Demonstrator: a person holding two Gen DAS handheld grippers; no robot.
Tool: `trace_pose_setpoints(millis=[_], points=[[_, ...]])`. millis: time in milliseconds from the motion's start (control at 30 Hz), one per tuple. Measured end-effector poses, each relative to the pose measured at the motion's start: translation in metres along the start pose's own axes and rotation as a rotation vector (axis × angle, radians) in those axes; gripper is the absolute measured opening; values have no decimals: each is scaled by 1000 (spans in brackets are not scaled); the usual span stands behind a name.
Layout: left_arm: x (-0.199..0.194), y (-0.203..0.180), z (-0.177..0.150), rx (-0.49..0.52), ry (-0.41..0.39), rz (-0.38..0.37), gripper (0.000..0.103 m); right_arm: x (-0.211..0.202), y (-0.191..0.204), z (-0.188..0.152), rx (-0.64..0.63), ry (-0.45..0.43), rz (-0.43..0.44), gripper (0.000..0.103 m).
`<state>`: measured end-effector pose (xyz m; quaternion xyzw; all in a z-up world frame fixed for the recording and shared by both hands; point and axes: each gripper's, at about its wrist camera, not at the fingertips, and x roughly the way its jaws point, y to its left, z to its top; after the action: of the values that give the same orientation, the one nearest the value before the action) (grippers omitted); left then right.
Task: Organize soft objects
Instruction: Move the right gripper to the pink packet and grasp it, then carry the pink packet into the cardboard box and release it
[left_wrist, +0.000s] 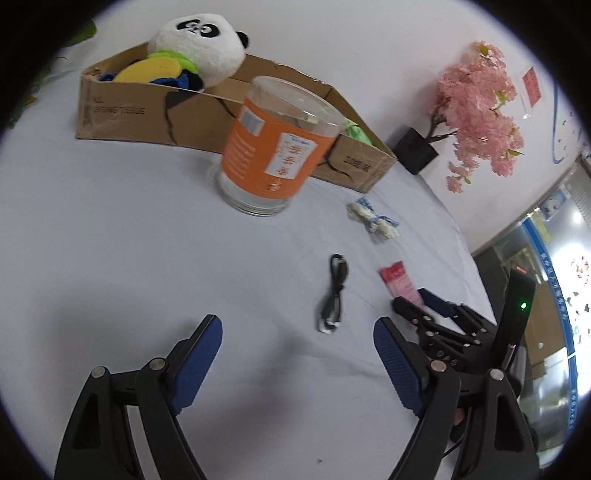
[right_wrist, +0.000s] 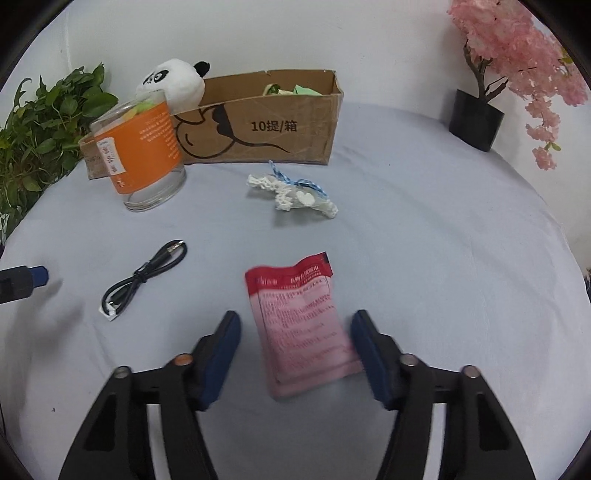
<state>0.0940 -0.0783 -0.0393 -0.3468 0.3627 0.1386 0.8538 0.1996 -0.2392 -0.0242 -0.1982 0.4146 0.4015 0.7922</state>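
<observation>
Surface: pale cloth-covered desk against a white wall, with a pink blossom tree in a black pot at the back right and a leafy plant at the back left.
Storage: cardboard box at the rear, already holding a panda toy and other soft pieces; an orange-labelled jar stands just in front of its left end.
Loose items: red-and-pink packet, white-and-blue knitted piece and black cable, all lying flat and apart from one another.
Right gripper: fingers partly drawn in, straddling the lower half of the packet; the right one touches or nearly touches its edge, the left stands clear. No firm grip visible yet.
Left gripper: fingers wide, nothing between them, poised above bare cloth short of the cable.
Step in hand: judged to be the pick of the packet.
Next move calls for: closing squarely on the thin, yielding packet without sliding it, then lifting clear before carrying it to the box.
</observation>
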Motion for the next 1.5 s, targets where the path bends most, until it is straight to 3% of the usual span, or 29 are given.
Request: trace_pose_setpoints(millis=[33,67,167,400,500,600,667,833,1000,1033,1067,1167,1300,1500], points=[[1,-2,0,-1,5,-38,84,-3,5,-2,-2,-5,-4,40],[4,-5,1,-7,16,-100,84,-4,11,-2,-8,-6,-10,36],[14,-15,4,-18,52,-195,83,-6,23,-1,-34,-17,-61,30],[45,-37,16,-21,150,-316,80,-44,38,-11,57,-91,51,26],[57,-51,23,4,166,-358,70,-56,51,-14,49,-125,59,26],[74,-67,29,46,195,-360,53,-60,57,-13,17,-161,27,26],[88,-77,33,65,226,-367,34,-62,52,-10,25,-181,6,26],[110,-99,52,105,216,-363,26,-56,36,2,5,-192,-80,26],[131,-120,81,143,191,-365,24,-43,12,21,-38,-225,-172,26],[135,-123,86,147,184,-360,14,-41,7,27,-43,-233,-185,26],[139,-125,94,154,171,-351,11,-38,1,33,-44,-247,-199,25],[151,-133,120,146,140,-364,11,-30,-14,53,-82,-288,-240,25],[154,-140,153,147,68,-363,11,-17,-32,87,-138,-350,-266,25],[152,-131,209,84,-53,-322,10,6,-51,153,-171,-452,-194,25]])
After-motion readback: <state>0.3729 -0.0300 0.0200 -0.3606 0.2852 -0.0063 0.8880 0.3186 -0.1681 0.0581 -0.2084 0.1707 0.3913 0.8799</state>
